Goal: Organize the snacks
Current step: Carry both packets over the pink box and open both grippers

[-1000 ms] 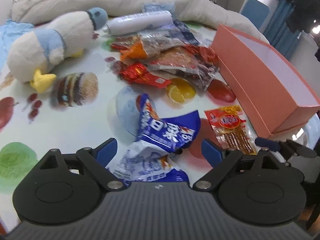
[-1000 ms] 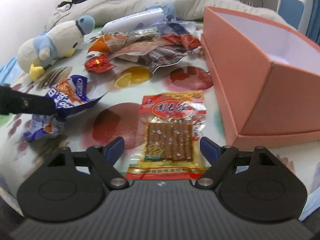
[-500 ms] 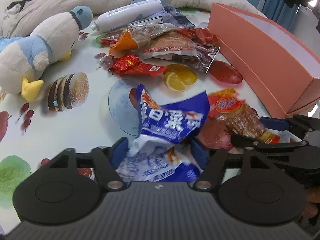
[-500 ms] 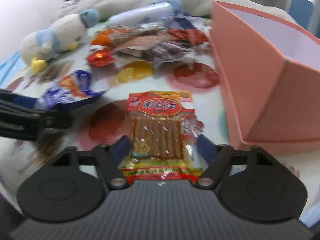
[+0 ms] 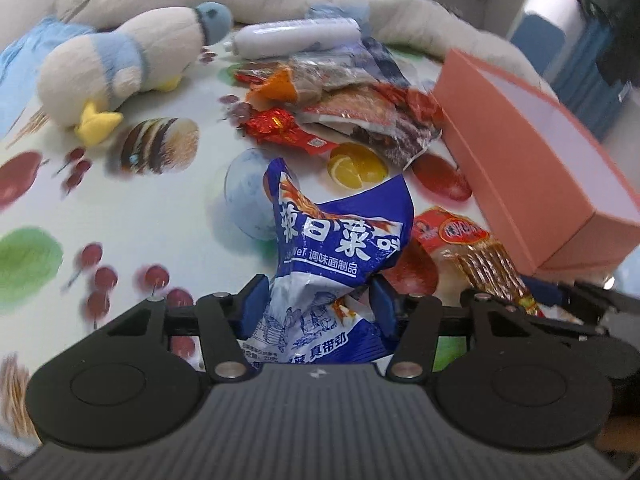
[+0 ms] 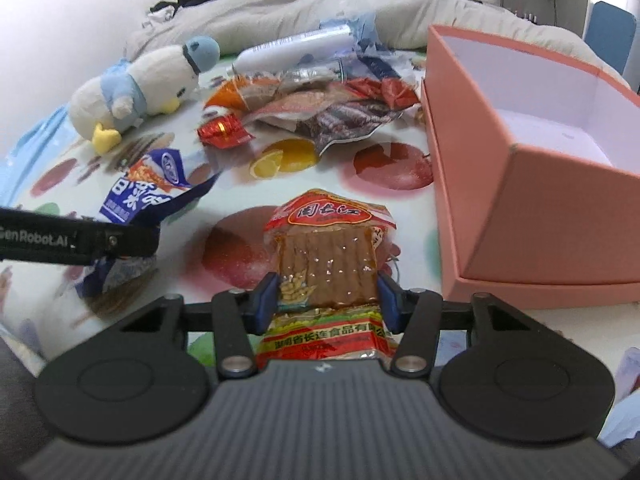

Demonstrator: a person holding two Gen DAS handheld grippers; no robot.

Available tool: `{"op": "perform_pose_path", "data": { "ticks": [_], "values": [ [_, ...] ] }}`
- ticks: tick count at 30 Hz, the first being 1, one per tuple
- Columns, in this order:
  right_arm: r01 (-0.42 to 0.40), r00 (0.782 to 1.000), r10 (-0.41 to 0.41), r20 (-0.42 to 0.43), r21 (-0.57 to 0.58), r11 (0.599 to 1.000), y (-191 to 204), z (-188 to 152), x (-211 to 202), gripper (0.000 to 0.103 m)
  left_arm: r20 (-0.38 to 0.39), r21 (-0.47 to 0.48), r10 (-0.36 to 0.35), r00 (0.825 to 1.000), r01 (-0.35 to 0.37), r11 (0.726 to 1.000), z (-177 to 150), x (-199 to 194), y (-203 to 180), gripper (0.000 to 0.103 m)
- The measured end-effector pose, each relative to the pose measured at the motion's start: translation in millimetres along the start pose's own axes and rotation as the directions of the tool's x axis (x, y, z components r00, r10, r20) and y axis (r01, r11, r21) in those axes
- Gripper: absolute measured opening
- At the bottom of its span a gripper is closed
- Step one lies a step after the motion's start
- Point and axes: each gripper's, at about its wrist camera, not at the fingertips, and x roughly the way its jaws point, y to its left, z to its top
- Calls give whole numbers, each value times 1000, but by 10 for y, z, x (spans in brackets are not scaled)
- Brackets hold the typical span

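Observation:
My left gripper (image 5: 318, 306) is shut on a crumpled blue snack bag (image 5: 336, 240), which stands up between its blue pads; the bag also shows in the right wrist view (image 6: 136, 196). My right gripper (image 6: 326, 306) is shut on a red and yellow packet of brown snack sticks (image 6: 328, 256), held just above the fruit-print tablecloth; the packet also shows in the left wrist view (image 5: 476, 252). An open, empty pink box (image 6: 560, 200) stands to the right, also visible in the left wrist view (image 5: 532, 168).
A pile of snack packets (image 6: 320, 108) and a red foil packet (image 6: 224, 130) lie mid-table. A white bottle (image 6: 292, 50) lies behind them. A plush duck (image 6: 140, 84) lies at the left. A grey blanket (image 6: 304, 4) lies along the back.
Both grippers have gone from open to shut, the left on the blue bag and the right on the red packet. Both snacks now stand raised off the cloth.

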Motion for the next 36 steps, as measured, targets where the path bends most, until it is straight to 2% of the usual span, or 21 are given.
{"op": "perform_pose_path", "data": {
  "ticks": [3, 7, 18, 21, 28, 36],
  "values": [
    [-14, 1000, 14, 15, 6, 1000, -25, 19, -146, 54, 22, -52, -5, 1000, 6, 999, -15, -142, -11, 61],
    [-29, 999, 28, 41, 24, 999, -63, 49, -345, 54, 60, -71, 9, 998, -5, 997, 42, -322, -64, 60],
    [-68, 988, 59, 139, 63, 996, -172, 212, -750, 54, 116, -55, -21, 993, 28, 998, 146, -707, -343, 60],
    [-79, 985, 66, 158, 76, 994, -231, 257, -857, 54, 112, -36, -52, 992, 57, 998, 178, -807, -444, 60],
    [-66, 976, 42, 214, 105, 992, -440, 313, -1133, 54, 158, 24, -107, 982, 104, 994, 305, -1075, -784, 60],
    [-18, 969, -19, 247, 147, 989, -784, 324, -1392, 54, 164, 90, -163, 973, 150, 985, 403, -1080, -1239, 60]
  ]
}}
